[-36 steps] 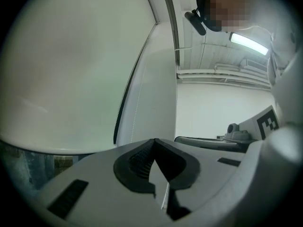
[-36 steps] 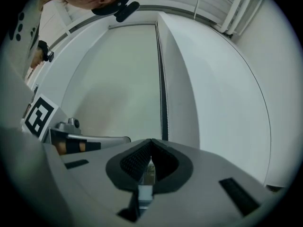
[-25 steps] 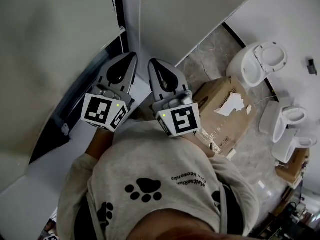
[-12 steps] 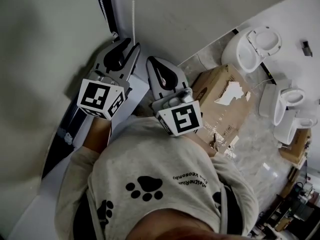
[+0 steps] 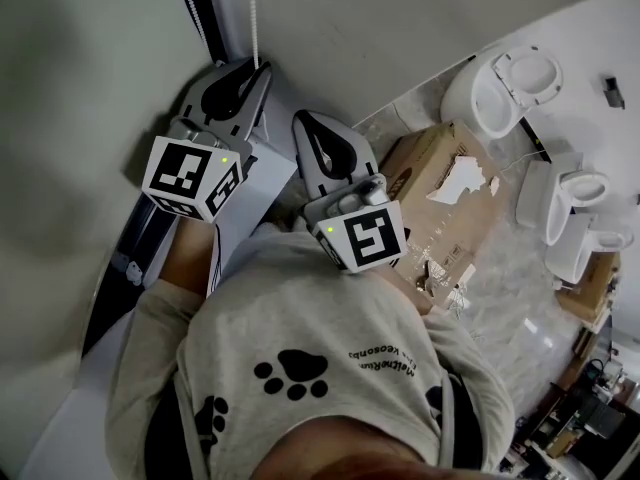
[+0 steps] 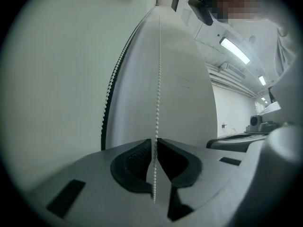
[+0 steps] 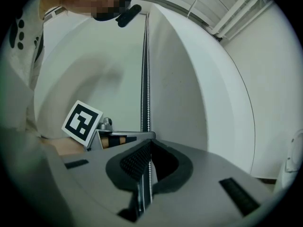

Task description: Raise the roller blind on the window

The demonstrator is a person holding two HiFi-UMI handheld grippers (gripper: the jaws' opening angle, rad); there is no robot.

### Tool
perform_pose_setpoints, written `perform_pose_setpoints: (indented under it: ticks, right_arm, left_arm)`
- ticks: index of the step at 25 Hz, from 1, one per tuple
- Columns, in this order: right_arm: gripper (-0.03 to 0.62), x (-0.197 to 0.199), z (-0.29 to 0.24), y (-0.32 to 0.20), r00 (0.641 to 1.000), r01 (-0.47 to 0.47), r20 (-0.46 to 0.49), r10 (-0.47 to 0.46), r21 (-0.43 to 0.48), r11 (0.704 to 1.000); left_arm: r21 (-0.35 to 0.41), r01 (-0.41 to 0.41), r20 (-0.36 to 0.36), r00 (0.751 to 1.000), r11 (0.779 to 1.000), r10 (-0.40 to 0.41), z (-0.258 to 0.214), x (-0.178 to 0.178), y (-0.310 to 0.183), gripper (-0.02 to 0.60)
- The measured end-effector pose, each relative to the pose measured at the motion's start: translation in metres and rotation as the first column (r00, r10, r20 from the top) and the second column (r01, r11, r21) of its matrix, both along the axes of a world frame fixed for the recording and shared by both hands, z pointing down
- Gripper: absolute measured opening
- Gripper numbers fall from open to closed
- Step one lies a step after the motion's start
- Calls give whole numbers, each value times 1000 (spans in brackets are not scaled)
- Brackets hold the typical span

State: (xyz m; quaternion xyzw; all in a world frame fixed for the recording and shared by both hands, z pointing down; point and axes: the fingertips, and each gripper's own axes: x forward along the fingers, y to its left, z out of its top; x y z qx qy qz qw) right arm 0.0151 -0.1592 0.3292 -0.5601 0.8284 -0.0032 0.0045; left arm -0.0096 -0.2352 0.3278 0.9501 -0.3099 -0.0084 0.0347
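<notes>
The pale roller blind (image 5: pixel 80 118) fills the left of the head view, and its white bead chain (image 5: pixel 252 8) hangs down beside it. My left gripper (image 5: pixel 258 68) is raised to the chain. In the left gripper view the chain (image 6: pixel 158 79) runs between the fingertips of the left gripper (image 6: pixel 155 141). Its jaws are closing, with a sliver of gap still showing beside the beads. My right gripper (image 5: pixel 300 118) sits lower and to the right. In the right gripper view, the right gripper (image 7: pixel 150 142) is shut on the chain (image 7: pixel 146 79), which passes down through its pads.
A white windowsill (image 5: pixel 240 218) and dark window frame (image 5: pixel 150 228) lie below the grippers. On the floor to the right stand a torn cardboard box (image 5: pixel 440 188) and white toilets (image 5: pixel 500 88) (image 5: pixel 575 233). The person's grey shirt (image 5: pixel 300 368) fills the bottom.
The left gripper has let go of the chain, risen higher along it and spread its jaws, which now narrow round it again. The right gripper stays clamped on the chain.
</notes>
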Motion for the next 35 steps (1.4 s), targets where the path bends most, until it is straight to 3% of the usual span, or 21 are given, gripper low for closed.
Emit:
perform_pose_setpoints:
  ticks: [2,9,17,22,25,31,35]
  right_arm:
    - [9,0,-2,0,1000,18,4,-18,3,1000]
    - [9,-3,-6,0,996,90,-8,-90,16,996]
    - [9,-10,-32,-3,976,219,-16,-219,51,974]
    - [15,-26,-65,1,934,357,-1,-357,61,932]
    - [92,-34,-88,2,913,402,42,-406,67,913]
    - [94,-43,-132,0,887,455,39,-460,105,884]
    - [73,-54,-151,-2,876,480,-17,-481,114,870]
  left_arm:
    - [3,20,2,1000,1000,-20,-3,-1,0,21]
    - [-37,25,4,1000,999,-24,6,1,19,17]
    - [-55,97,-21,995,994,-98,-1,-9,35,17]
    - [-50,127,-35,991,991,-129,-6,-15,46,17]
    - [-41,133,-36,990,990,-135,-7,-15,56,17]
    - [-45,139,-26,990,989,-140,-6,-10,72,17]
    - [-48,145,-24,989,988,-146,-5,-12,76,17]
